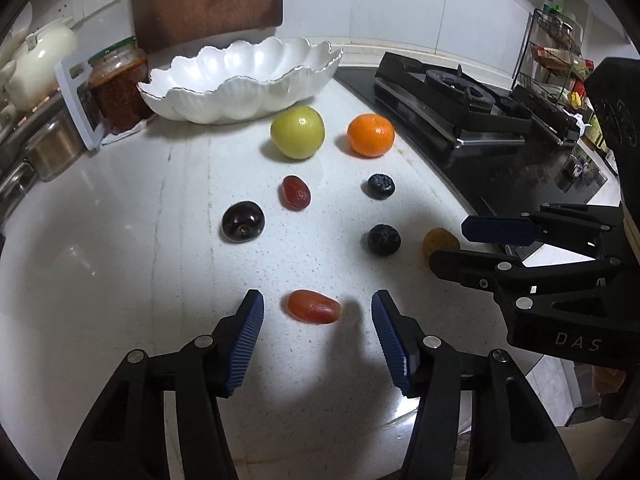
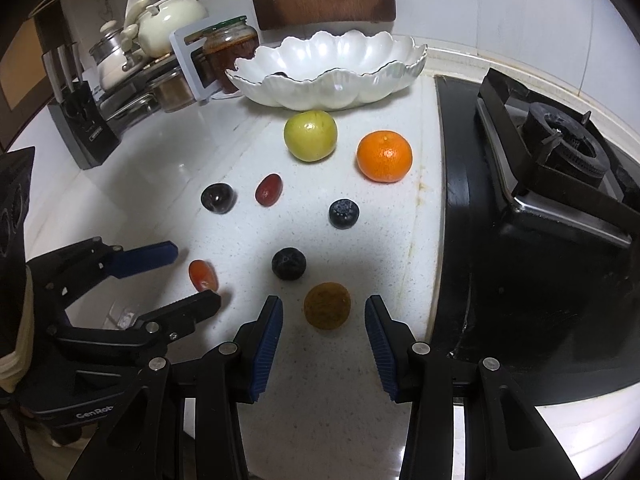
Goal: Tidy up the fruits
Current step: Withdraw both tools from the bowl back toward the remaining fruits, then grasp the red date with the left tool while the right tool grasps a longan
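Blue ribbed pads line both tools, and both are spread wide with nothing held. The left gripper [image 1: 316, 308] brackets a reddish oval grape [image 1: 314, 306] lying on the speckled white counter [image 1: 120, 280], its pads clear of the fruit on either side. The right gripper [image 2: 323, 312] frames a rough brownish-yellow fruit [image 2: 327, 305] the same way, without touching it.

Farther out lie two blueberries, the near one [image 2: 289, 263] and the far one [image 2: 343, 213], well apart from each other. Level with the far one sit a second red grape [image 2: 269, 189] and one dark cherry [image 2: 217, 197]. Beyond them stand one green apple [image 2: 310, 135] and one orange [image 2: 384, 156], side by side but not touching.

That makes eight fruits on the counter. At the back is one white scalloped bowl [image 2: 376, 80], just behind the apple; something dark shows inside, too hidden to name. One jar of red sauce [image 2: 230, 42] stands left of the bowl, and one black gas stove [image 2: 540, 184] fills the right side.
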The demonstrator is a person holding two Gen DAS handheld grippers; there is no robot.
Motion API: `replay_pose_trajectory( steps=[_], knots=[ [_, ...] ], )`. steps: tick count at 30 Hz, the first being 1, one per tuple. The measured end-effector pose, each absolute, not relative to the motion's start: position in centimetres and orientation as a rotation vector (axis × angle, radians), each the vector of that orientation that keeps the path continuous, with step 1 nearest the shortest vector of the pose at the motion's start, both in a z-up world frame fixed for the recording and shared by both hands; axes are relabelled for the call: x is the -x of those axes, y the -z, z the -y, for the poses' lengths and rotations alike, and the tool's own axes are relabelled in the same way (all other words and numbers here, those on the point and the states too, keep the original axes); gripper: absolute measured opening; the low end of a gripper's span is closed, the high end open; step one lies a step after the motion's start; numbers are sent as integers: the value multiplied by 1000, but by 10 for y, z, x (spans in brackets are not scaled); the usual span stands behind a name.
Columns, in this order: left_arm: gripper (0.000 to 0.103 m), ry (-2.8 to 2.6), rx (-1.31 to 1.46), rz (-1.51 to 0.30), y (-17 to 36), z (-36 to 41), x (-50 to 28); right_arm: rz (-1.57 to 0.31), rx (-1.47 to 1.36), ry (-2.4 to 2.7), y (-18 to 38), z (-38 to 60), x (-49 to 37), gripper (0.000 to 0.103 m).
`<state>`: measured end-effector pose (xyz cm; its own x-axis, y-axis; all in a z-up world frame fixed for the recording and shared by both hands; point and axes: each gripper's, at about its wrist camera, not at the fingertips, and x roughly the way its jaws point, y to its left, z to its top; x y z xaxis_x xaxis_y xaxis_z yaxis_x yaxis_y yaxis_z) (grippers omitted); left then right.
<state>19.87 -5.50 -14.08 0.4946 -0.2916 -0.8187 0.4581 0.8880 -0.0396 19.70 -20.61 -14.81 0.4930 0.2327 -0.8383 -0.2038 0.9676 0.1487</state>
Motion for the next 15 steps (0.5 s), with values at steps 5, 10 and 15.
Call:
replay_pose_trajectory(
  steps=[5,10,15],
  knots=[
    [49,465,-188,-965,145,55,-203,-1028,-41,-267,152,206,-199,43],
    [43,470,-175,-992,150,56,-206,-1042,-49,-274,156,205,-201,37],
    [34,461,-181,-988,150,58,-205,-1049,-49,-280,160,206,-202,28]
  ],
)
